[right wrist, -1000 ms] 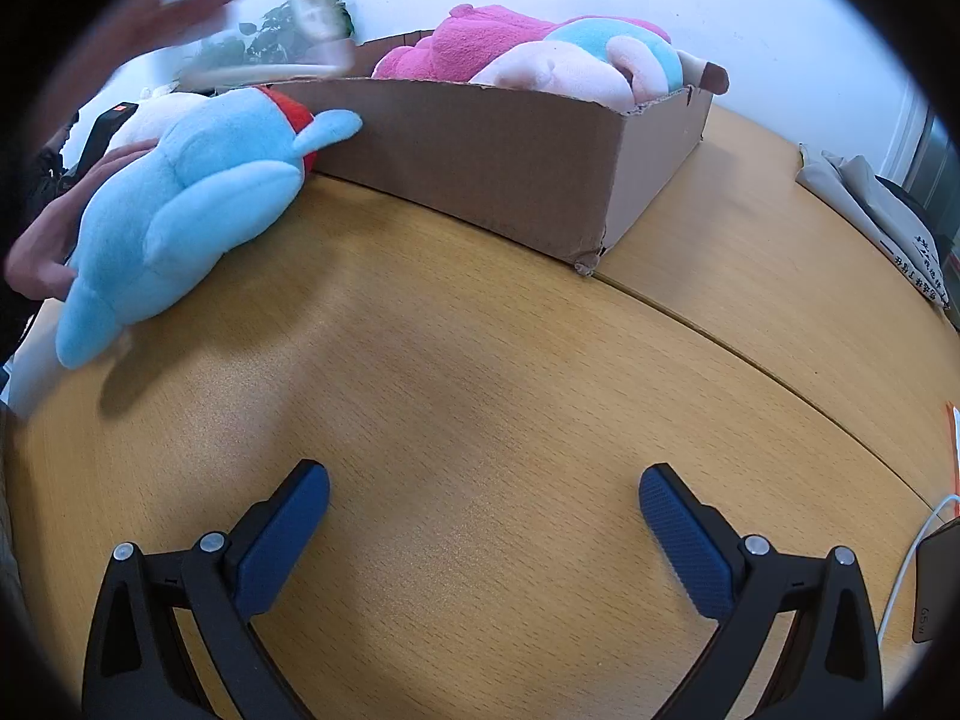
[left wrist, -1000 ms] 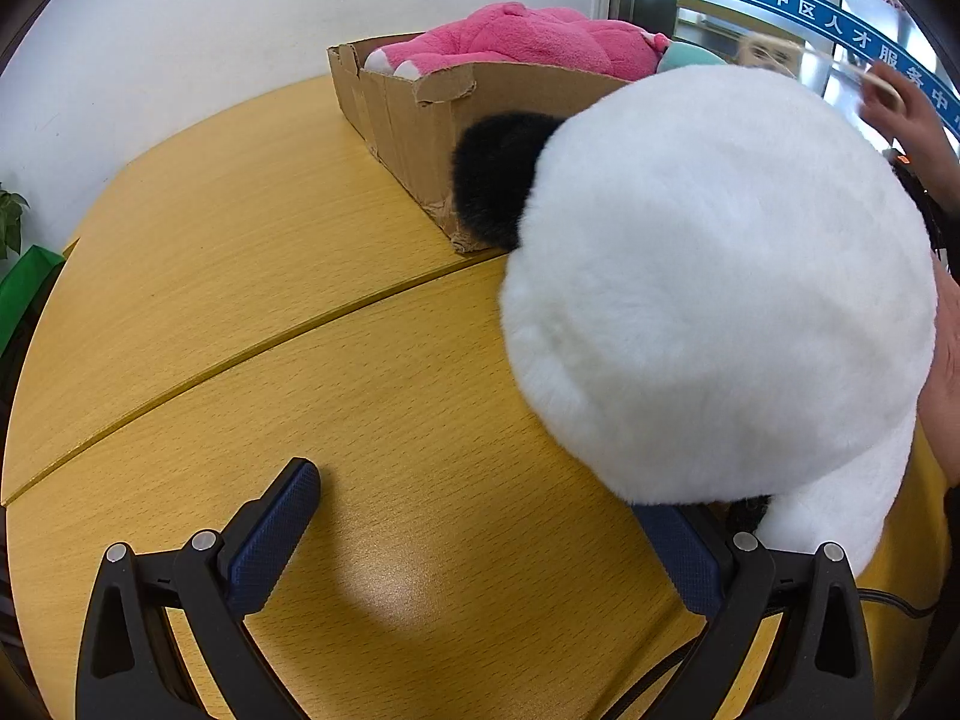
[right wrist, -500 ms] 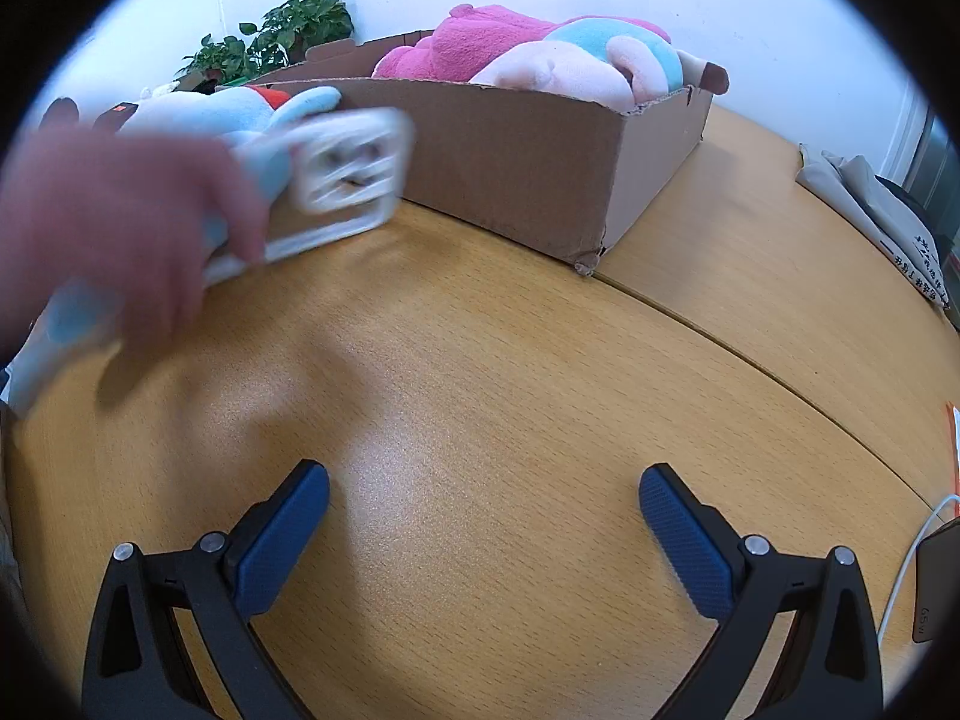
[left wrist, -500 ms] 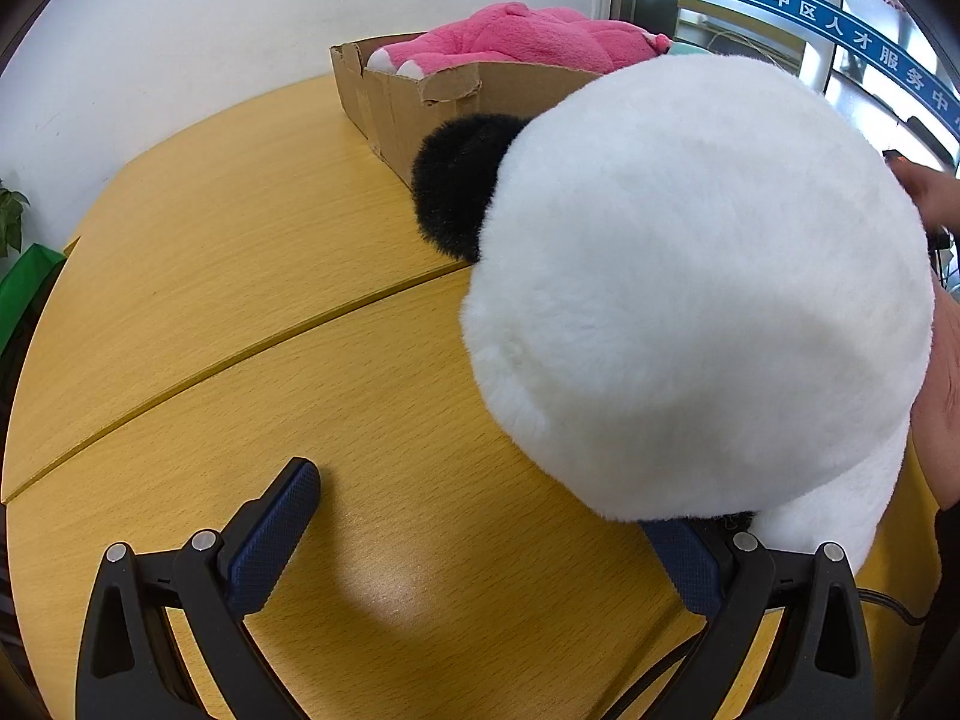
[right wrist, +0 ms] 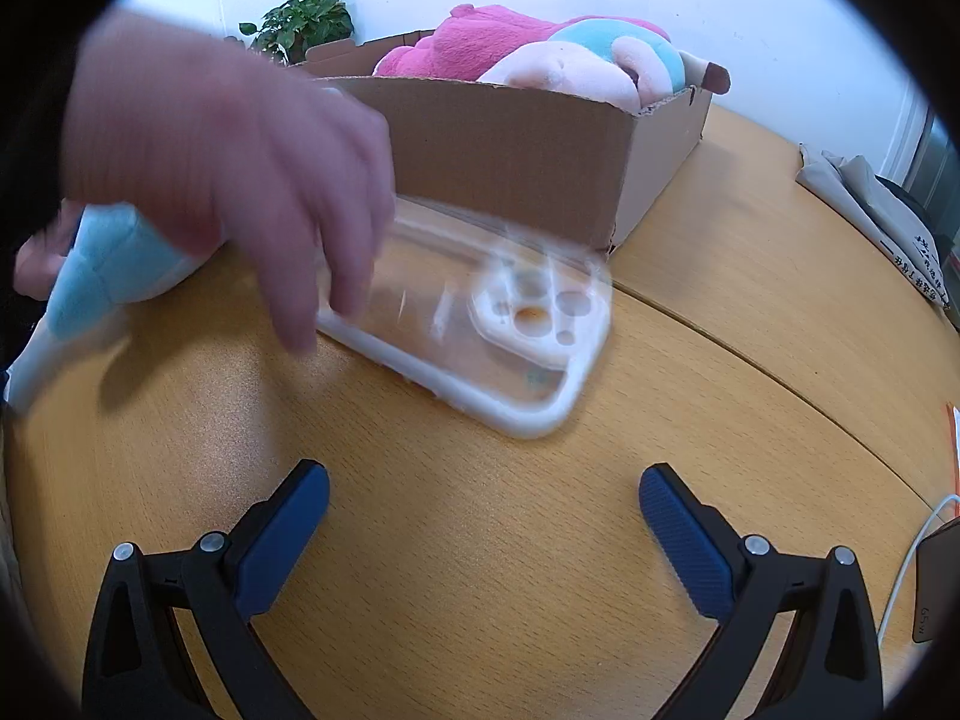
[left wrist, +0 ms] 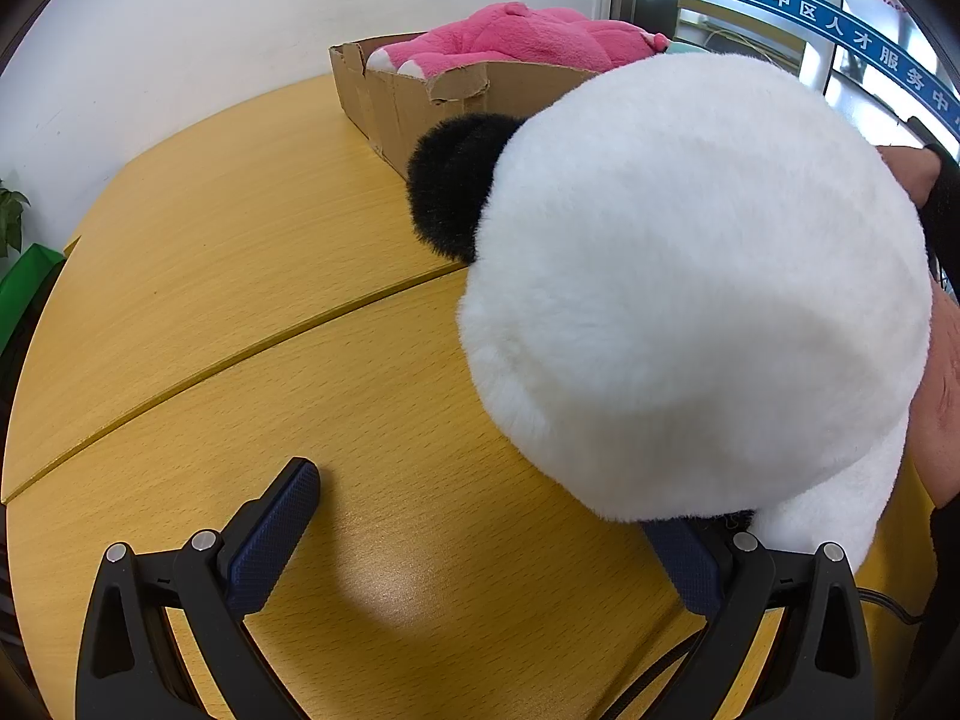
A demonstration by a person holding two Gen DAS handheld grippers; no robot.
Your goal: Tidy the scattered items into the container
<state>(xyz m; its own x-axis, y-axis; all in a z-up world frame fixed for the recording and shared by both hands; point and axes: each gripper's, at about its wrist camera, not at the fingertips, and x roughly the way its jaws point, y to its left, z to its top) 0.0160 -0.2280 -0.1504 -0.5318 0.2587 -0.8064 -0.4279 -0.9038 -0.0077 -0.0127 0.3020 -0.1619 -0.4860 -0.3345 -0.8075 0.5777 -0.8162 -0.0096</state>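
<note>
You are holding both claws spread and empty: the right gripper [right wrist: 483, 510] over bare wooden table [right wrist: 480, 570], the left gripper [left wrist: 486, 516] beside the fluffy white-and-black panda plush [left wrist: 690, 300]. Wait while that bare hand [right wrist: 240, 168] is placing the blurred clear phone case [right wrist: 480, 324] near the brown cardboard box [right wrist: 510, 144], then close squarely on its rim.

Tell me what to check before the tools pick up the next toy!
1. Right tool open and empty: ok.
2. Left tool open: ok.
3. Space ahead of the right tool free: not ok, a bare hand is holding a blurred phone case there.
4. Panda plush between the left tool's fingers: not ok, it sits over one finger.
5. Room in the cardboard box: cannot tell, plush toys already rise above its rim.
</note>
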